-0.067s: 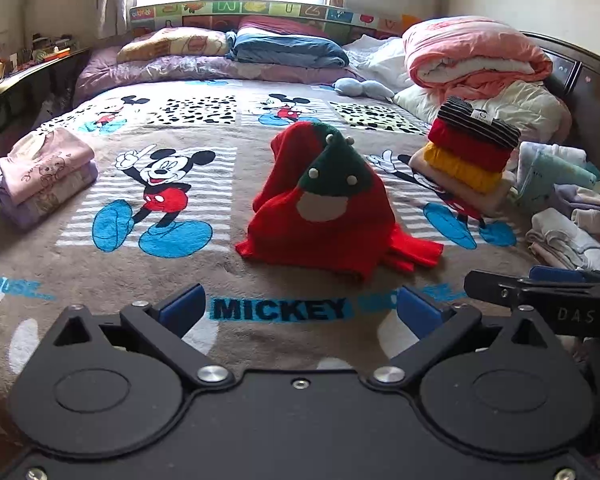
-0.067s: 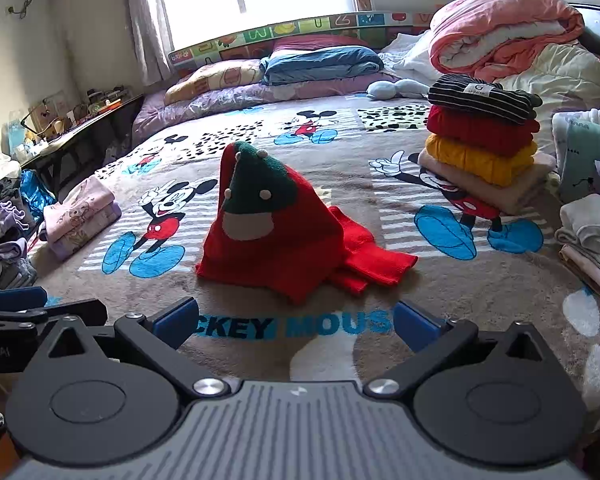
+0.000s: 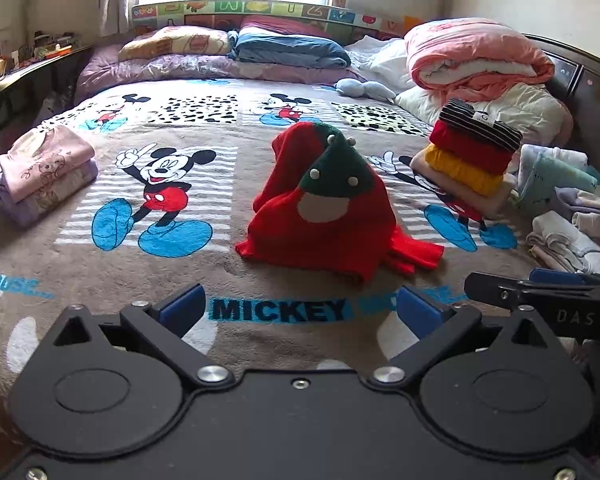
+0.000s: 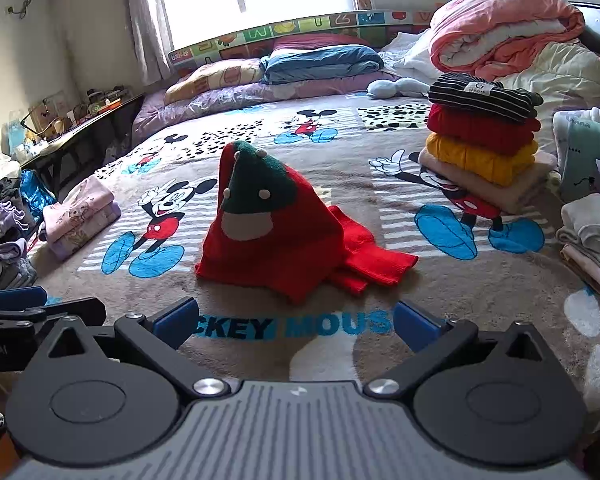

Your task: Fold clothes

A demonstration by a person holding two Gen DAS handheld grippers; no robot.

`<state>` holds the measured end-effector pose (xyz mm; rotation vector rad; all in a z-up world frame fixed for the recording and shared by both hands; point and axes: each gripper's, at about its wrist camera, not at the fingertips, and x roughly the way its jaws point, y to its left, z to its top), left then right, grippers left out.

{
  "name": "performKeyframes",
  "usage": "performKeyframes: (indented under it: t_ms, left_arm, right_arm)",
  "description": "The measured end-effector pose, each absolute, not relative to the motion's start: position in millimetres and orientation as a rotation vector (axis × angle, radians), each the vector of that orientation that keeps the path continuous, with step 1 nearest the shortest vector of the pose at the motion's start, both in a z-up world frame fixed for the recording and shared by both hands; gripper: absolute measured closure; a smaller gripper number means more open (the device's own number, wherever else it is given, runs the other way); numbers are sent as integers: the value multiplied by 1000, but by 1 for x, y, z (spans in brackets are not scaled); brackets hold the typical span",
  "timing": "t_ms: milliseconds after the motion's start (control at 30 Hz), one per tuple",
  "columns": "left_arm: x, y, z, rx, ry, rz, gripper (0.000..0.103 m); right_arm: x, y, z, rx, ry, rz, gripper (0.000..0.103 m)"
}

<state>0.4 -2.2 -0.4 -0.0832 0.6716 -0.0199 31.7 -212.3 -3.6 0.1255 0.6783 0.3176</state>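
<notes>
A red knit sweater (image 3: pixel 324 232) with a green tree patch and white dots lies crumpled in a peaked heap on the Mickey Mouse blanket (image 3: pixel 180 280); it also shows in the right wrist view (image 4: pixel 276 240). My left gripper (image 3: pixel 300 312) is open and empty, held back near the bed's front edge, short of the sweater. My right gripper (image 4: pixel 294 324) is open and empty, beside the left one, also short of the sweater. The right gripper's body shows at the right of the left wrist view (image 3: pixel 540 300).
A stack of folded sweaters (image 3: pixel 472 152), striped, red, yellow and beige, stands right of the heap. Folded pink and lilac clothes (image 3: pixel 44 172) lie at the left. Loose pale clothes (image 3: pixel 572 216) pile at the right edge. Pillows and a pink quilt (image 3: pixel 476 60) fill the back.
</notes>
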Motion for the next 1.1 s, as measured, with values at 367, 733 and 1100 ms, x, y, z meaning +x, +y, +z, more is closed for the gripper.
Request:
performKeyframes:
  t_ms: [367, 733, 1100]
  left_arm:
    - [10, 1, -9, -108, 680, -22, 0]
    - [15, 3, -11, -121, 683, -18, 0]
    - [13, 2, -11, -123, 682, -25, 0]
  right_arm:
    - [41, -210, -9, 115, 693, 317, 0]
    - [47, -208, -12, 103, 697, 310, 0]
    - [45, -208, -13, 100, 701, 314, 0]
